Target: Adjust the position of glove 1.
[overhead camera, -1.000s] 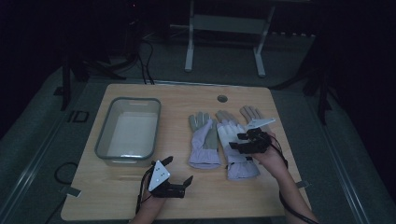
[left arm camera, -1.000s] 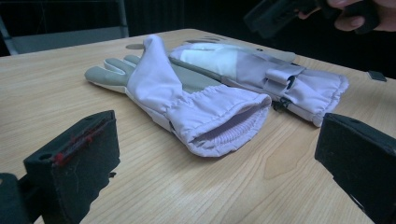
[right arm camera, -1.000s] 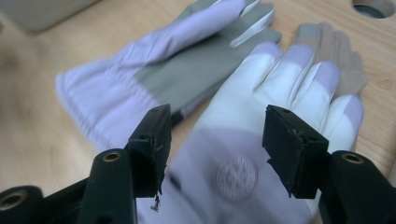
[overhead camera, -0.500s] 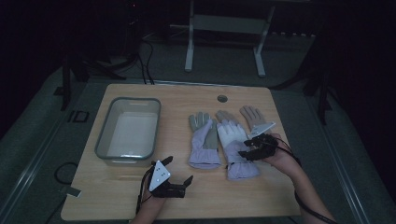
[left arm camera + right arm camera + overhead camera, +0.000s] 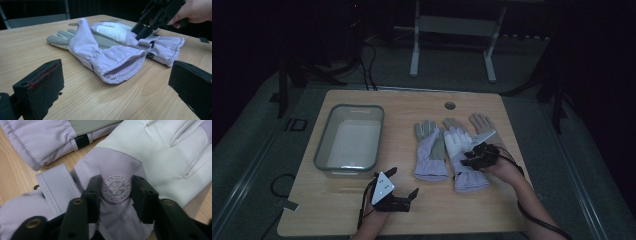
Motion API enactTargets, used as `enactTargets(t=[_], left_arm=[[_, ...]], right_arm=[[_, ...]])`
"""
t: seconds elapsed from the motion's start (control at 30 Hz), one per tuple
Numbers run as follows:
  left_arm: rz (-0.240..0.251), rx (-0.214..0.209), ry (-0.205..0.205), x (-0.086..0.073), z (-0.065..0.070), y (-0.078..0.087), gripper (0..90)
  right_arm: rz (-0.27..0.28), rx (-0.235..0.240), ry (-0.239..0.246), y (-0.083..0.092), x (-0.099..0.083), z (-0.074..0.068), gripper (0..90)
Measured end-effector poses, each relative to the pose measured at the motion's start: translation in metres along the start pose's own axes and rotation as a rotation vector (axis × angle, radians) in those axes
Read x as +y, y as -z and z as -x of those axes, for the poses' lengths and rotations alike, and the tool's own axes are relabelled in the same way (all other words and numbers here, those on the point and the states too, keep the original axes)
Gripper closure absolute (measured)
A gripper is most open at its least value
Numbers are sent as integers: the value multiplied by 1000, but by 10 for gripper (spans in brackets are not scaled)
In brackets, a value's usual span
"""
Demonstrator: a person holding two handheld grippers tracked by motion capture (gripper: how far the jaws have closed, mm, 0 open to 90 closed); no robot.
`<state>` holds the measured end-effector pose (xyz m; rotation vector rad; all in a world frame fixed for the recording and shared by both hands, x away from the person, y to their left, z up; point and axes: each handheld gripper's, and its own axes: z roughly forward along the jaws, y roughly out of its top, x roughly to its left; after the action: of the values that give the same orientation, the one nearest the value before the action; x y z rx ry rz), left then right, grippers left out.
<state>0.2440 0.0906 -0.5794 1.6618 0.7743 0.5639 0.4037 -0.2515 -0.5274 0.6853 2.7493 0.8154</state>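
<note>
Two lilac gloves with pale palms lie side by side on the wooden table: the left glove and the right glove. My right gripper is pressed down on the right glove near its cuff. Its jaws have just been closing and now pinch the fabric on both sides of the round snowflake badge. My left gripper rests on the table in front of the left glove's cuff, open, with nothing between its jaws.
A clear rectangular bin stands at the left of the table. A round hole sits near the far edge. Grey glove fingers lie just past the right gripper. A metal stand is on the floor beyond.
The right gripper has come down onto the right glove and its jaws have narrowed around the fabric. The left gripper has stayed put.
</note>
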Motion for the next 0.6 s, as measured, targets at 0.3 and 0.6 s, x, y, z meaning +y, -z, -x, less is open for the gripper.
enactTargets(t=[0.3,0.6], left_arm=[[1,4,2,0,0,0,1],[2,5,0,0,0,0,1]], right_arm=[[49,-64,-83,10,-4,-10,688],[94,-106,-172,37,-7,-15,736]])
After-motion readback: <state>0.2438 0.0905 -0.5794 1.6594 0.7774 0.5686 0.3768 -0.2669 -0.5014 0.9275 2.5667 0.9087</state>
